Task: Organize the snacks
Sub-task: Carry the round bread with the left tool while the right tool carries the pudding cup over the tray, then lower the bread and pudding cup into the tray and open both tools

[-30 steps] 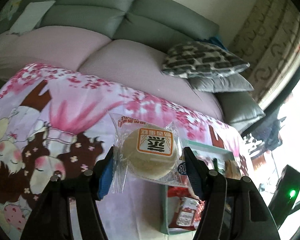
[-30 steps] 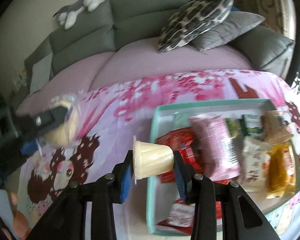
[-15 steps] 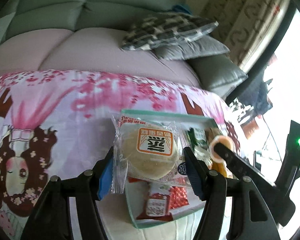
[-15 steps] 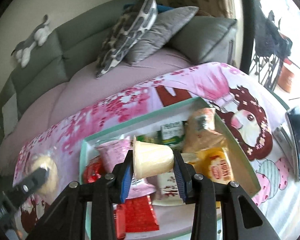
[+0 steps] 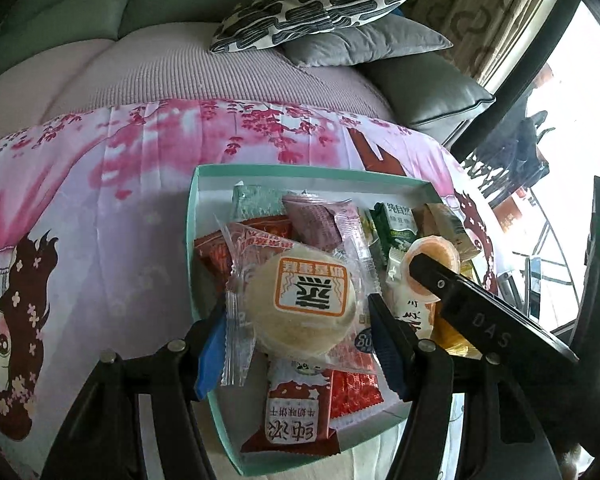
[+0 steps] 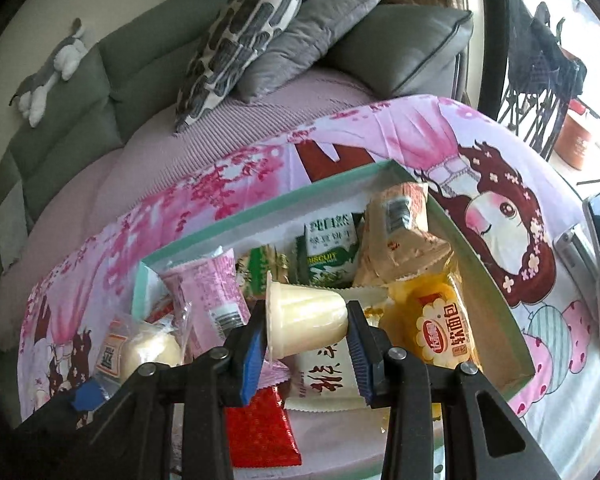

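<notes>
My left gripper (image 5: 300, 344) is shut on a round pale cake in a clear wrapper (image 5: 300, 308), held above the left half of a mint-green box (image 5: 204, 176) full of snack packets. The same cake (image 6: 148, 350) shows at the lower left of the right wrist view. My right gripper (image 6: 306, 344) is shut on a pale yellow jelly cup (image 6: 306, 316) lying sideways, over the middle of the box (image 6: 496, 280). That cup (image 5: 432, 256) and the right gripper's black finger appear at the right of the left wrist view.
The box rests on a pink cartoon-print cloth (image 5: 100, 220) over a table before a grey sofa (image 6: 100, 68) with cushions (image 5: 320, 4). A phone-like device (image 6: 596, 264) lies on the cloth at the right. A window with a balcony rail (image 6: 540, 92) is at the far right.
Both grippers have swung right and down, from over the bare cloth to above the box, each keeping its snack. The right gripper has come into the left wrist view.
</notes>
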Tool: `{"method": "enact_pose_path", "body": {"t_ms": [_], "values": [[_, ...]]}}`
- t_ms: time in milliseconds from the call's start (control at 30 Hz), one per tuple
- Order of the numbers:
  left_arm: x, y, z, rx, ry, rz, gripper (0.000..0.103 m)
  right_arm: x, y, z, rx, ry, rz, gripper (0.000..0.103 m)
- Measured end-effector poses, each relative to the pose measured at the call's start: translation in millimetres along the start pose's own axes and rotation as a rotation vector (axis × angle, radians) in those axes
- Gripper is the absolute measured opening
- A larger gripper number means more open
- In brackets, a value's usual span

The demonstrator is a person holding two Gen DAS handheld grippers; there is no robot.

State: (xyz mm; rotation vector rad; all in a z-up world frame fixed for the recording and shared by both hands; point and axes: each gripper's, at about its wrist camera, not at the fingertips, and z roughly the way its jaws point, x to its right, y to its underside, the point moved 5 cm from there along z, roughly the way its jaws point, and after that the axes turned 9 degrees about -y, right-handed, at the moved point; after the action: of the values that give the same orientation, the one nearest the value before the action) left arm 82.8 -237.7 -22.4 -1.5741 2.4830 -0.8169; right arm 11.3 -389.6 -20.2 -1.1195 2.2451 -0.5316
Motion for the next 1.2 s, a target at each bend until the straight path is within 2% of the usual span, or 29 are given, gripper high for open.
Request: {"method": "enact_pose_path", "body": {"t_ms": [200, 367, 533, 600, 733, 867, 967, 1033, 1133, 1200], "values": [[-3.0, 3.1, 9.0, -0.028, 0.006, -0.011, 0.068, 3.2, 3.1, 8.1, -0.022, 0.005, 0.007, 0.041], [-6.0, 3.9, 11.9, -0.053, 0.009, -0.032, 0.074, 4.1, 2.6, 9.5, -0.023, -0.005, 0.024, 0.041], [-13.4, 3.3, 3.7, -0.041, -0.024, -0.049, 0.092, 1.1, 0.1, 4.1, -0.004, -0.013, 0.012, 0.049], [-14.0, 2.6, -3.2, -0.024, -0.024, -0.049, 0.093, 1.2, -0.3, 2.2, 0.001, -0.011, 0.014, 0.055], [-12.8, 3.9, -16.0, 0.003, -0.021, -0.052, 0.100, -1.2, 0.1, -4.9, 0.014, -0.022, 0.013, 0.055], [-19.2, 13.7, -29.2, 0.032, -0.044, -0.069, 0.102, -5.3, 3.1, -14.7, 0.029, -0.023, 0.004, 0.056], [-31.8, 21.3, -39.1, 0.066, -0.103, -0.097, 0.103, -10.7, 10.7, -21.8, 0.033, -0.030, -0.014, 0.056], [-43.5, 25.8, -45.4, 0.082, -0.173, -0.111, 0.103, -13.0, 17.5, -26.8, 0.037, -0.020, -0.028, 0.056], [-63.2, 33.5, -55.3, 0.107, -0.323, -0.123, 0.103, -16.1, 31.5, -32.2, 0.030, -0.017, -0.055, 0.057], [-77.1, 40.4, -60.6, 0.109, -0.429, -0.141, 0.103, -18.0, 42.4, -33.8, 0.021, -0.018, -0.073, 0.066]]}}
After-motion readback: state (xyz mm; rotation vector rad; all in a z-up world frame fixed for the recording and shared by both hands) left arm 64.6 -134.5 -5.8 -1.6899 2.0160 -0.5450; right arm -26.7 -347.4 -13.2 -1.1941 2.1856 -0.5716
